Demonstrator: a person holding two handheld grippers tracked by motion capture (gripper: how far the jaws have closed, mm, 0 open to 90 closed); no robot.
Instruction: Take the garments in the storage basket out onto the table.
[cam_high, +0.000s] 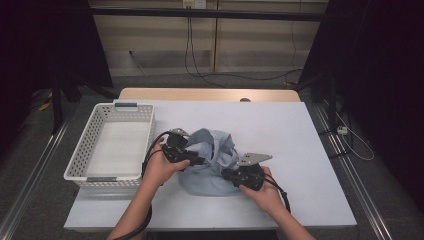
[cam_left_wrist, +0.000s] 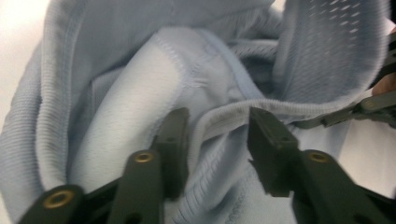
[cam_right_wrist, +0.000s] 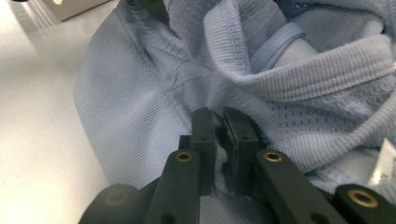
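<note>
While both grippers work the crumpled pale-blue knit garment (cam_high: 210, 165):
Left gripper (cam_left_wrist: 217, 135) stands parted around a ribbed hem; right gripper (cam_right_wrist: 224, 140) pinches fabric, jaws narrow.

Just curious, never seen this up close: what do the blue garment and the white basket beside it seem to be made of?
The blue garment looks like soft knit fabric, matte, with ribbed edging and fine mesh panels seen in both gripper views; probably a sports knit. The white basket looks like moulded plastic, with perforated lattice walls and a smooth rim.
</note>
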